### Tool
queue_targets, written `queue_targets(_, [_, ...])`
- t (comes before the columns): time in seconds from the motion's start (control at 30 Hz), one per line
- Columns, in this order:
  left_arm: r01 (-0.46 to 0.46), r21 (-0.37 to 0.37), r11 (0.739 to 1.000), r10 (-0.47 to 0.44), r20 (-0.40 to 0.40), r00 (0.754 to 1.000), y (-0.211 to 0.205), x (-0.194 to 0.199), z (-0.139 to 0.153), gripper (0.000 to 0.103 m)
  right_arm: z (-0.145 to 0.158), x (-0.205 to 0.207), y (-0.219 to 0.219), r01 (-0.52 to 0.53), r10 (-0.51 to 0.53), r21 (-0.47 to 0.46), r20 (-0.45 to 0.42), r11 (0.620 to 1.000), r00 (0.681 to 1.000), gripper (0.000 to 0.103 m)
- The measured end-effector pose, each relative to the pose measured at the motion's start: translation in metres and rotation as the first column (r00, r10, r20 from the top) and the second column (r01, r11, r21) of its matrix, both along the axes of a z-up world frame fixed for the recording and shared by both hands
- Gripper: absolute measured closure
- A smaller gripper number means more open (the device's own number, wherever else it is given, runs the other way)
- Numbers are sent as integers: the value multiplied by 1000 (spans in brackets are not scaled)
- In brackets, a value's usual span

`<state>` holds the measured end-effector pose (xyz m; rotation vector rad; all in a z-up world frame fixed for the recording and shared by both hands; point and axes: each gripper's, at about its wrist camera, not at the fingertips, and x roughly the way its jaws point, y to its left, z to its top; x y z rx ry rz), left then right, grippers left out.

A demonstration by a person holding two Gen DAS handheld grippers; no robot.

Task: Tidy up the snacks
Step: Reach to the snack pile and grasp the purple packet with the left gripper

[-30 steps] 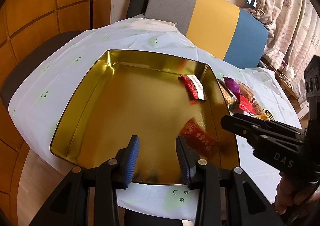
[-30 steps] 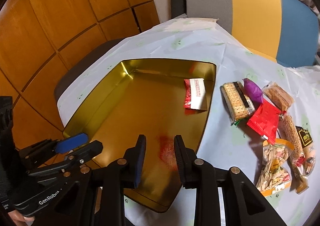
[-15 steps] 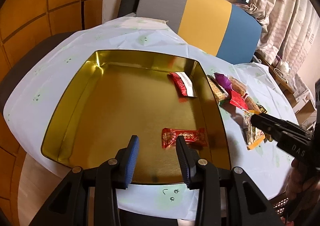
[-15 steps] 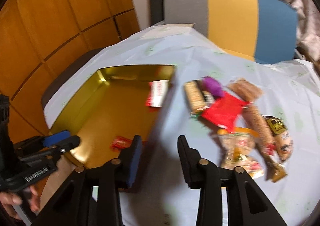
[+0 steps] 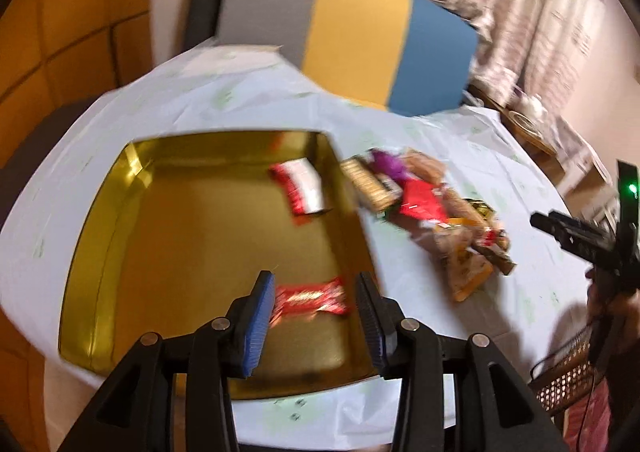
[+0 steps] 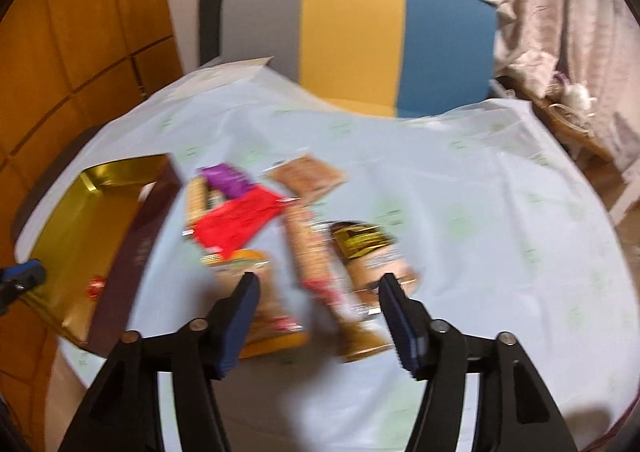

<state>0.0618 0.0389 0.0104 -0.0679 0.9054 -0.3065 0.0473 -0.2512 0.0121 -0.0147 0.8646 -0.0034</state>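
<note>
Room: wood-panelled wall [image 5: 72, 32] on the left, patterned curtains [image 5: 532, 20] on the right, pale wall between.
Chair: a grey, yellow and blue backrest [image 5: 348, 40] stands behind the far edge of the table.
Surface: round table under a pale cloth [image 6: 460, 212] with faint green prints, creased in places.
Tin: a gold tray [image 5: 100, 236] with low walls sits on the left part of the cloth; its outer side looks dark brown in the right wrist view.
In the tin: a red-and-white packet [image 5: 302, 190] near the far right corner, a red wrapped bar [image 5: 310, 296] near the front.
Loose snacks: a blurred heap [image 6: 280, 228] on the cloth just right of the tin, with crackers, a purple piece, a red pouch and brownish packs.
Left gripper [image 5: 316, 316]: above the tin's front; jaws have just been opening slightly, nothing between them.
Right gripper [image 6: 320, 316]: over the heap; jaws have just been opening wide, gripping nothing.
</note>
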Motion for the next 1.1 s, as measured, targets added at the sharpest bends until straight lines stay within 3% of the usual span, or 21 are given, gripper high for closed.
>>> queue_targets(0.13, [25, 72, 997, -26, 2, 1000, -32, 17, 10, 61, 9, 4, -47, 65, -64, -51, 24, 997, 998, 29])
queue_targets(0.3, [95, 87, 992, -93, -35, 995, -68, 47, 14, 61, 8, 10, -93, 134, -127, -137, 59, 981, 990, 25])
queue_targets(0.37, [132, 105, 986, -128, -40, 991, -86, 61, 16, 61, 1, 9, -121, 205, -201, -85, 53, 975, 978, 25])
queue_targets(0.47, [195, 118, 974, -190, -53, 980, -111, 84, 13, 61, -1, 9, -154, 298, -300, 92, 15, 950, 954, 25])
queue_targets(0.63, [246, 149, 958, -232, -106, 967, -147, 125, -3, 62, 0, 8, -174, 354, -358, 144, 0, 924, 934, 24])
queue_targets(0.9, [254, 273, 928, -205, -196, 959, -186, 175, -37, 62, 3, 10, -158, 304, -309, 129, 25, 944, 951, 22])
queue_targets(1.1, [259, 275, 926, -193, -246, 950, -194, 201, -57, 61, 3, 9, -159, 304, -311, 149, 23, 941, 950, 21])
